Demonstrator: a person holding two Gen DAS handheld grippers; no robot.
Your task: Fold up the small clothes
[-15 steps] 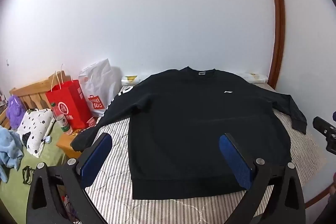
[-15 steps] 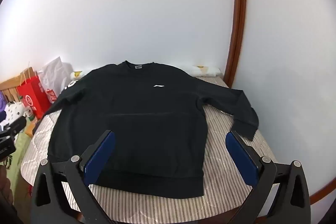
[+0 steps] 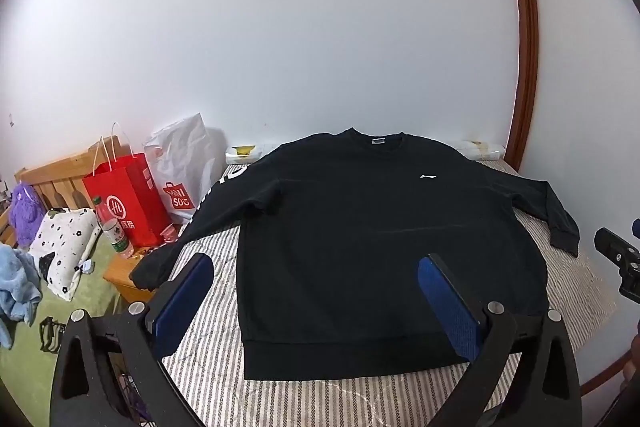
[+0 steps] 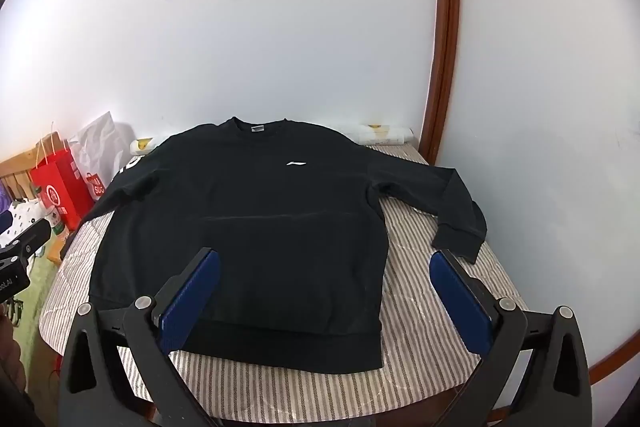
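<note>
A black long-sleeved sweatshirt [image 3: 380,227] with a small white chest logo lies flat, front up, on a striped bed [image 3: 208,379], collar toward the wall, both sleeves spread outward. It also shows in the right wrist view [image 4: 256,227]. My left gripper [image 3: 316,263] is open and empty, held above the hem near the garment's left side. My right gripper [image 4: 324,259] is open and empty above the hem's right part, with the right sleeve cuff [image 4: 460,235] just beyond its right finger.
A red paper bag [image 3: 124,195], a white Miniso bag [image 3: 184,167], a water bottle [image 3: 112,231] and a wooden nightstand [image 3: 124,275] stand left of the bed. Soft toys and a pillow lie further left. White walls close the back and right.
Both views are nearly the same as before; the grippers have barely shifted and the sweatshirt has not moved.
</note>
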